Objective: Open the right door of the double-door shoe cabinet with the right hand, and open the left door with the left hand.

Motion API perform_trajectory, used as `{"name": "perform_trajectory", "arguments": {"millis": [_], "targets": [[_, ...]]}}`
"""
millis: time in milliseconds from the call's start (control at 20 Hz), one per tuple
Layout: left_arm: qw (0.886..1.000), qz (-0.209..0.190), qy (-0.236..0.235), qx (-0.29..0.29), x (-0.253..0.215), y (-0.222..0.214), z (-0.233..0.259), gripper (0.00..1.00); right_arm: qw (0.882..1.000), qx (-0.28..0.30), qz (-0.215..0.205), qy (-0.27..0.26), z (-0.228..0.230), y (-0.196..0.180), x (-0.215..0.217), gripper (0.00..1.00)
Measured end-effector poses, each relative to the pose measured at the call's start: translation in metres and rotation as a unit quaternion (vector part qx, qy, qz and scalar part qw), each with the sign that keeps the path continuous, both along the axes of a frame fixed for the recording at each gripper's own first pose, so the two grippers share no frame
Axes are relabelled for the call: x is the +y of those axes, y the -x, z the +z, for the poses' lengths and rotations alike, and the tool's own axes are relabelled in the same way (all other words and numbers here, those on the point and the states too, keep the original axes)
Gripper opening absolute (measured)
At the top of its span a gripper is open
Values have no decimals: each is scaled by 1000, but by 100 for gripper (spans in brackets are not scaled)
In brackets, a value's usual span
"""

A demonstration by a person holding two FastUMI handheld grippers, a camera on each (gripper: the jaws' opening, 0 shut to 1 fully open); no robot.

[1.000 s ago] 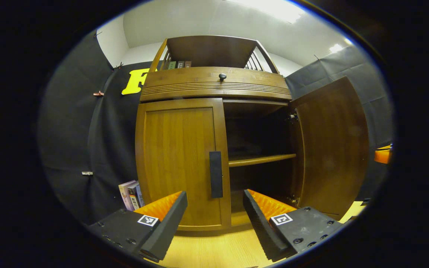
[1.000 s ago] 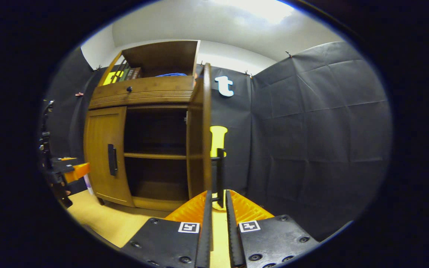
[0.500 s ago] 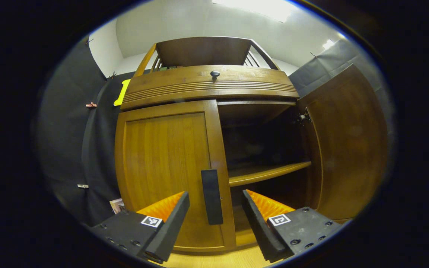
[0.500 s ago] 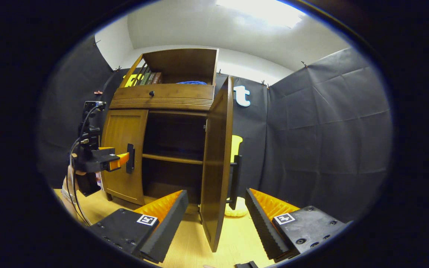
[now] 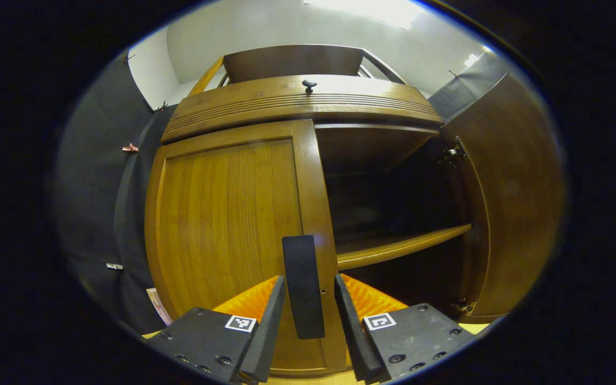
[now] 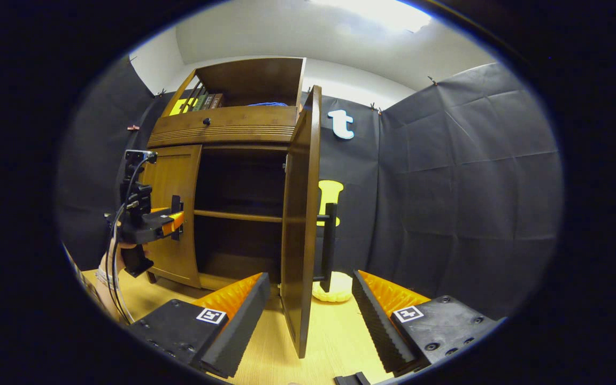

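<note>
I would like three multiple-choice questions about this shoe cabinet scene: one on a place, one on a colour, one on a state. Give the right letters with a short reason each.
1. Where is the left door's handle?
A. between the left gripper's fingers
B. on the floor
C. on the top shelf

2. What colour is that handle?
A. white
B. black
C. red

3. In what state is the right door?
A. shut
B. removed
C. swung open

Answers:
1 A: the fingers stand on either side of the handle.
2 B: it is a black bar on the brown left door.
3 C: it stands out from the cabinet and the inner shelf is exposed.
</note>
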State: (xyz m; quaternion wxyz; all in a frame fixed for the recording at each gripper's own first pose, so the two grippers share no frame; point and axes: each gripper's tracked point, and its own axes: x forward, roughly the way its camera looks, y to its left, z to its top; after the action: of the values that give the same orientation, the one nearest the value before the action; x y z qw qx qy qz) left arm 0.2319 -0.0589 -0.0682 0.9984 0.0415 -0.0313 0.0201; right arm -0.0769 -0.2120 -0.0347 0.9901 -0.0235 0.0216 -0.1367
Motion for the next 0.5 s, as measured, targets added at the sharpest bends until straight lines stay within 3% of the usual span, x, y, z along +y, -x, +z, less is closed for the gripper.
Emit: {"name": "perform_trajectory", "arguments": {"millis": [250, 400, 500], "targets": [[1000, 15, -6, 6, 4, -20, -11, 52, 1000, -2, -3, -6, -3, -3, -7, 96], [1000, 18, -15, 11, 5, -22, -13, 39, 1000, -2, 1, -14, -3, -4, -7, 96], [1000, 14, -22, 16, 6, -21, -15, 37, 1000, 0, 3, -20, -4, -5, -6, 96]]}}
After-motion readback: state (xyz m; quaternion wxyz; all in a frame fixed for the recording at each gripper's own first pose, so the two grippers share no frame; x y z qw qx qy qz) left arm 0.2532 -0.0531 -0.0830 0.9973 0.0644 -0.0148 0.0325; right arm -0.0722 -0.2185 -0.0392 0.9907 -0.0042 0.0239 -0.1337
